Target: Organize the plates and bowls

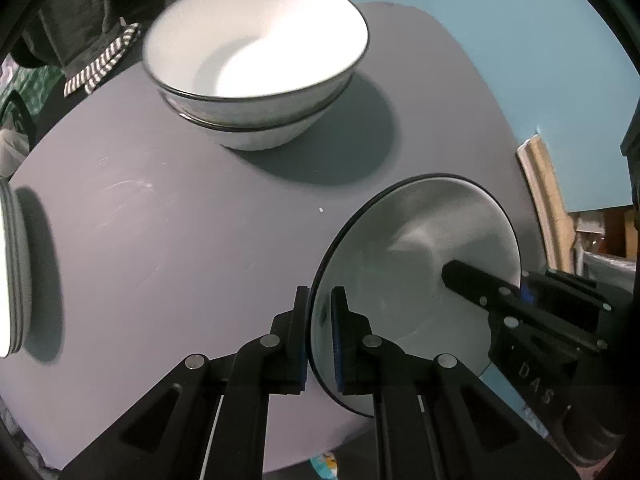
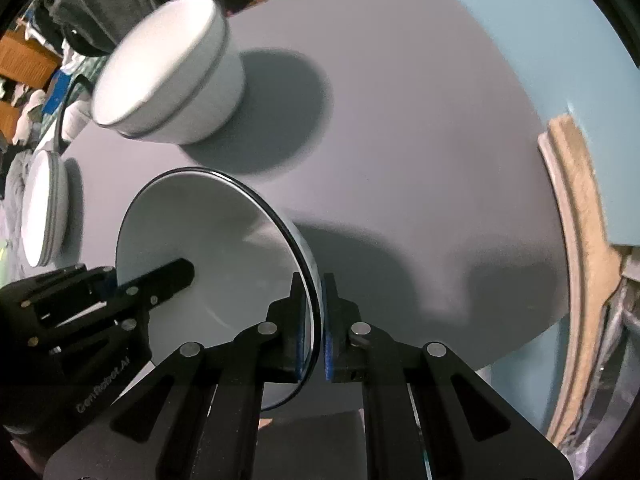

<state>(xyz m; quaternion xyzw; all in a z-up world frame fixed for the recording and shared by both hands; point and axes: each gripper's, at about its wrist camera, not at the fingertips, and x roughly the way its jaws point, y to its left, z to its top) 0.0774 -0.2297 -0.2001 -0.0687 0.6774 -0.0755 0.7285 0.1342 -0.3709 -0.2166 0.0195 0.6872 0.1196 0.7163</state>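
Observation:
Both grippers hold one white bowl with a dark rim [image 1: 416,264], lifted above the grey table. My left gripper [image 1: 320,300] is shut on its near rim. My right gripper [image 2: 318,288] is shut on the opposite rim of the same bowl [image 2: 208,240]. Each gripper shows in the other's view, the right one [image 1: 520,300] and the left one [image 2: 100,292]. A stack of two white bowls [image 1: 256,64] stands at the far side of the table, also seen in the right wrist view [image 2: 168,76]. A stack of white plates [image 1: 12,272] sits at the left edge, also in the right wrist view [image 2: 44,208].
The round grey table [image 1: 180,220] stands before a light blue wall [image 1: 500,40]. Dark and striped cloth [image 1: 100,60] lies behind the bowl stack. A wooden curved frame [image 2: 576,220] stands off the table's right edge.

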